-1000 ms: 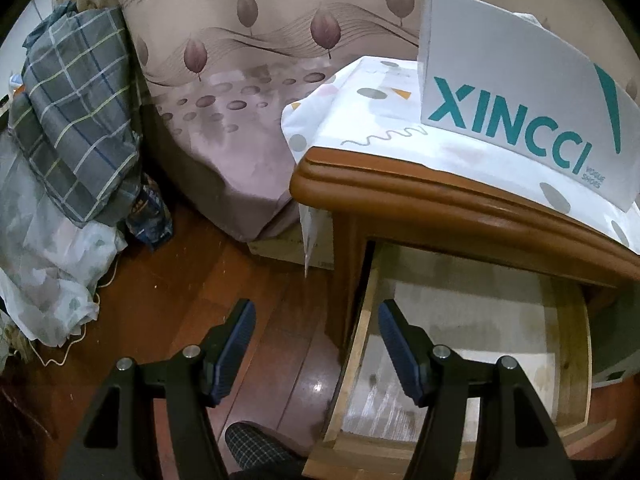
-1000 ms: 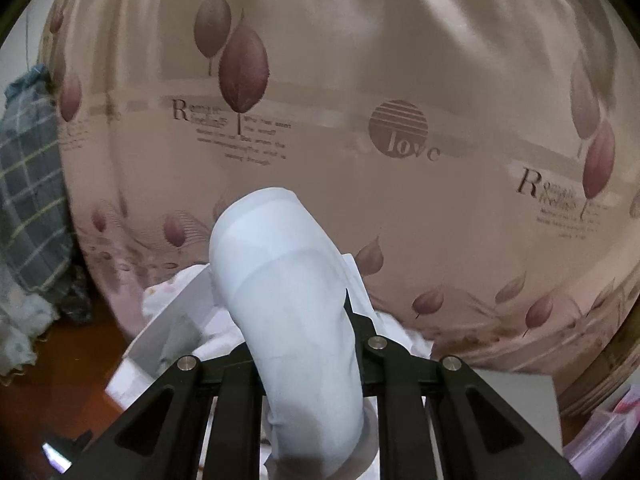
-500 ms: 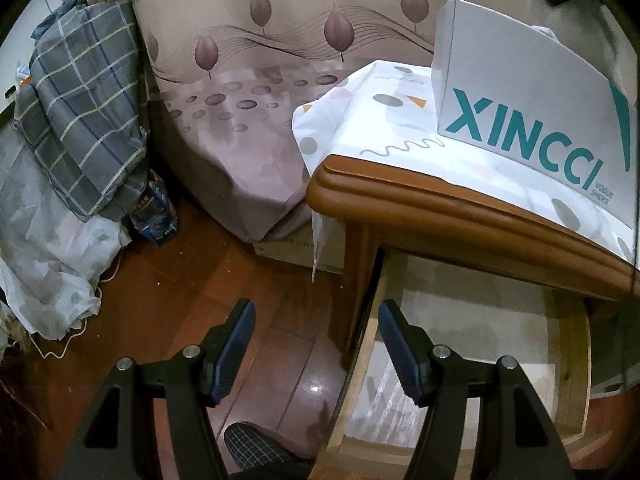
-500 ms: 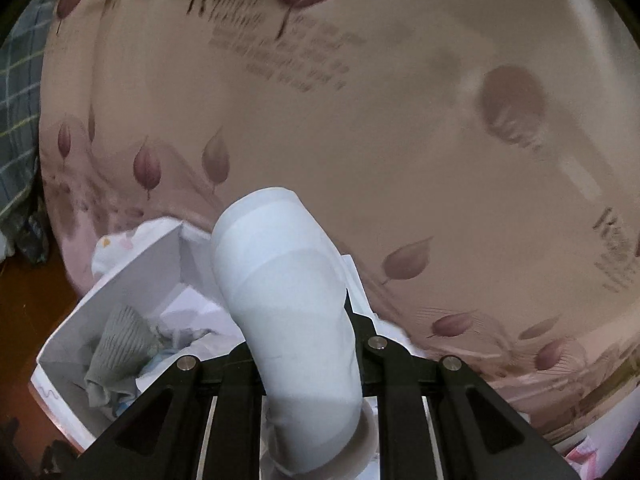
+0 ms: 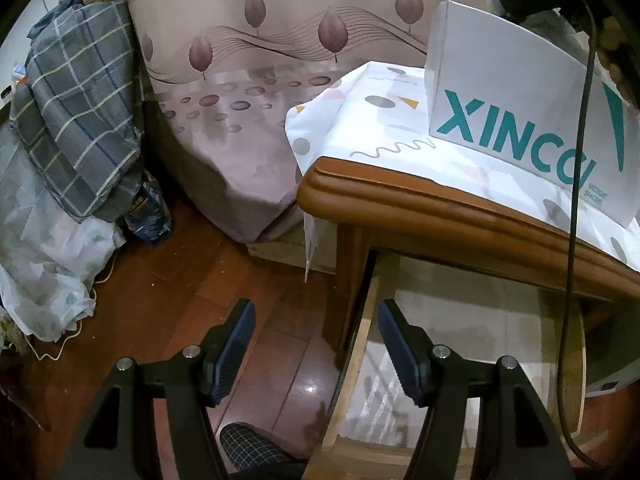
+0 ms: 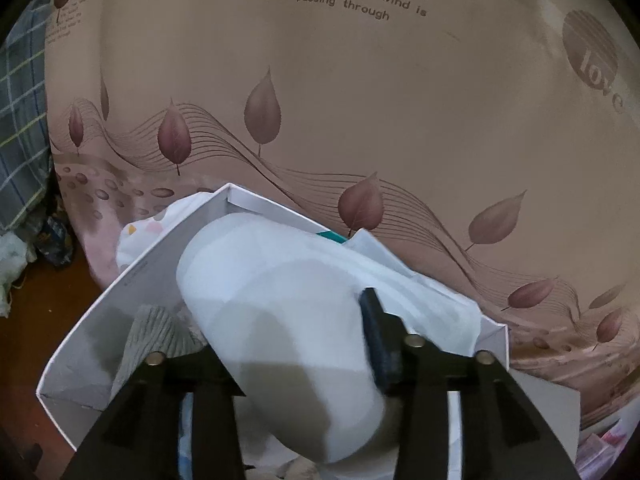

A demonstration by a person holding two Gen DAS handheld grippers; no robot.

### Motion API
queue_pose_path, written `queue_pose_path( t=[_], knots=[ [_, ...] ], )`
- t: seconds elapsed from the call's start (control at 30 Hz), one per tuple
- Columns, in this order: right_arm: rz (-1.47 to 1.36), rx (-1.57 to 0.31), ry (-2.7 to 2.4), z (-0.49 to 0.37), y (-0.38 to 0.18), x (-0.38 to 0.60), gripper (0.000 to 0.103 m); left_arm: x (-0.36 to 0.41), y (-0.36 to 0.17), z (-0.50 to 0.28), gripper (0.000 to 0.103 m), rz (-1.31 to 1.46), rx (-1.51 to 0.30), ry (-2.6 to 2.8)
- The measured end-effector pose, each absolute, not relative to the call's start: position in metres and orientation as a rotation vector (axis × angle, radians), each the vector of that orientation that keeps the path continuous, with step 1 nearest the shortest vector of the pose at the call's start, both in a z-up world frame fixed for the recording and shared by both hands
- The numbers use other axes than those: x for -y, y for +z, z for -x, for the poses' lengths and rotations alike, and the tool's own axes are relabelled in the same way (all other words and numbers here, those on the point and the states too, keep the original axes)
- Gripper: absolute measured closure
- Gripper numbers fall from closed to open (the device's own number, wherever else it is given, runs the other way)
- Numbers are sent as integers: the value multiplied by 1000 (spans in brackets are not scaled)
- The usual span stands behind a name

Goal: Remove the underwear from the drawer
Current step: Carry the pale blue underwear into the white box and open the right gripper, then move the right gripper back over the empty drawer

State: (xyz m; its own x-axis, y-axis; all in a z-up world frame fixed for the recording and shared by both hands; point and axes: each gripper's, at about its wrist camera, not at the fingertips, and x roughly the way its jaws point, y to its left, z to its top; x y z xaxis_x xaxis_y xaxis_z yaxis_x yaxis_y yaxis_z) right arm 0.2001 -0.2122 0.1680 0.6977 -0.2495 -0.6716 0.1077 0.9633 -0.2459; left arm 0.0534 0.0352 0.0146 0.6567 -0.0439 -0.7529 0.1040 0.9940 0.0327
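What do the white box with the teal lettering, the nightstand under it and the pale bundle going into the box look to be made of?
White box: looks like thin matte cardboard, with flat folded walls and printed letters. Nightstand: probably varnished wood, brown and glossy with a rounded, moulded edge. Pale bundle: soft knit-like fabric, smooth and matte, with a seam across it; the exact fibre cannot be told.

A: Identify the location type.
B: Home bedroom. Indicators: leaf-print curtain, wooden nightstand with open drawer, heaped plaid bedding, wood floor, shoe box.
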Motion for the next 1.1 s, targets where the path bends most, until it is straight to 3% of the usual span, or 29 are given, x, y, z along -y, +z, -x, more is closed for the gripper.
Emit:
queue_pose_path(
  t=[0.2,0.4,0.8,1.1],
  knots=[
    [189,-782,-199,-193,165,207,24,-36,12,-53,37,-76,-863,-76],
    [192,-762,-214,-170,172,202,12,-35,8,-56,37,-75,-876,-65],
    [57,-723,-171,-83,204,207,7,-18,8,-44,37,-133,-836,-115],
    [-67,-725,-114,-1,178,225,2,-3,3,-34,37,-161,-849,-163]
  ],
)
